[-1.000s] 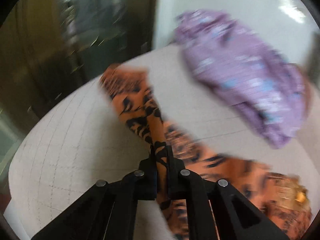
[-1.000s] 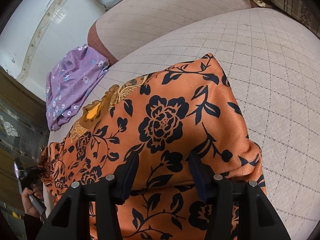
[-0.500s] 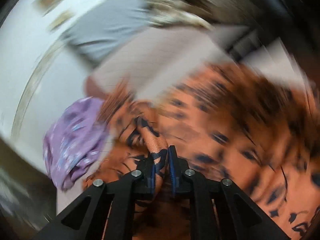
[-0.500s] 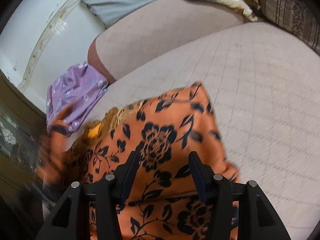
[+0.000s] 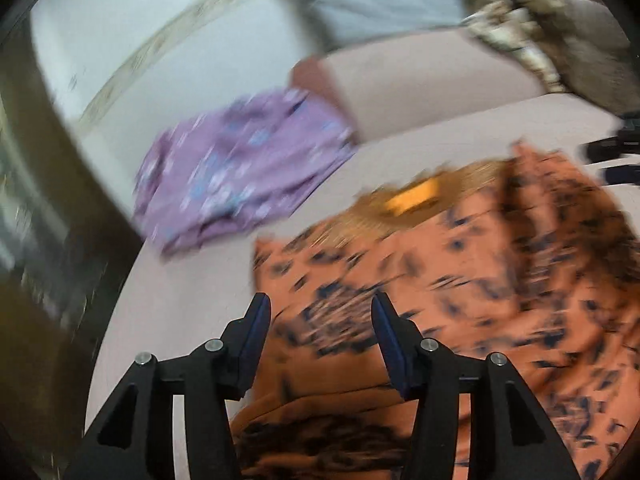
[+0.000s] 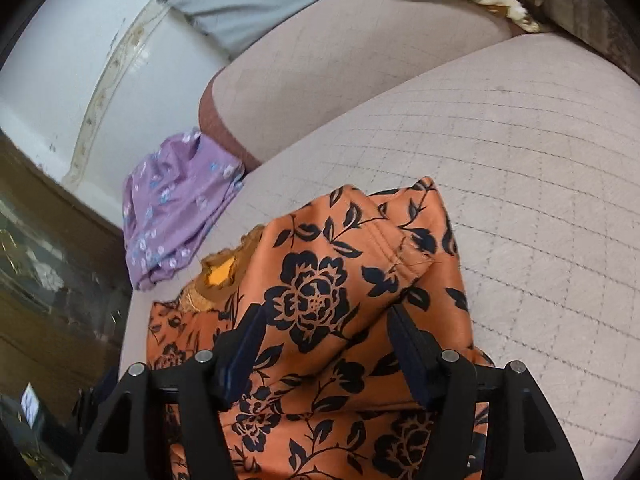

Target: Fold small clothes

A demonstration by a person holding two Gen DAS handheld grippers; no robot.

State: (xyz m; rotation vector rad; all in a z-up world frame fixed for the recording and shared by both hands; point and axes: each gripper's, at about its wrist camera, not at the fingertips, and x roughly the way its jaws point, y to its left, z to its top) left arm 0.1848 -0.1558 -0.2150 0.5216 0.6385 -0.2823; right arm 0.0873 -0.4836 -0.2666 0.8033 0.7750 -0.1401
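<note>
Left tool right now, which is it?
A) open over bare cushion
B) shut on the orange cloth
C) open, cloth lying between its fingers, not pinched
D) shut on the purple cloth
C: the left tool has its fingers spread wide, and the orange floral cloth lies loose between and beyond them; the purple cloth sits apart, farther back at the cushion edge.

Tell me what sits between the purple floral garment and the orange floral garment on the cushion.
Only a narrow strip of bare quilted cushion separates the purple garment from the orange garment; the right wrist view shows it sharply.
</note>
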